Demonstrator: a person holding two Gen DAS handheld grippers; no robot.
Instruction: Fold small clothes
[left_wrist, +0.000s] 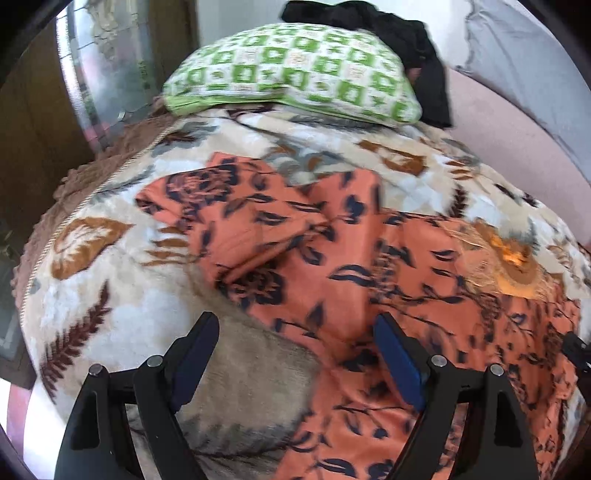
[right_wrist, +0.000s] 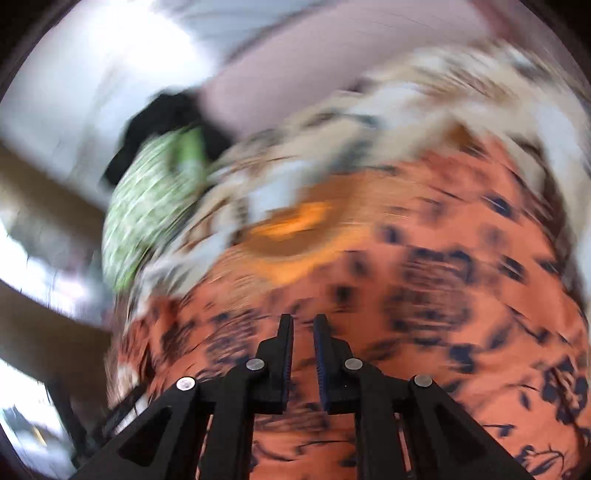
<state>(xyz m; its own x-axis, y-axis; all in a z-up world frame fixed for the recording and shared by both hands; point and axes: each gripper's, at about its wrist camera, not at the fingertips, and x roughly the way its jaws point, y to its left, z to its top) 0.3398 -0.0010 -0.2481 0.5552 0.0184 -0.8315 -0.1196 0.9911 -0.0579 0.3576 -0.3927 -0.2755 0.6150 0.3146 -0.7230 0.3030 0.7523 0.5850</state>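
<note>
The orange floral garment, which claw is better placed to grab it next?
Probably the left claw: open above the orange floral garment's edge. The right claw is nearly shut, apparently empty, its view blurred.

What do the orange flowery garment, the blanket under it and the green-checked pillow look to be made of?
orange garment: thin woven cloth, probably cotton or rayon, matte; it lies flat with sharp creases.
blanket: thick plush fleece, probably synthetic; its leaf-patterned surface looks fuzzy and soft-edged.
pillow: printed woven cover, likely cotton, matte, over a soft filling; it bulges and has a stitched green edge.
</note>
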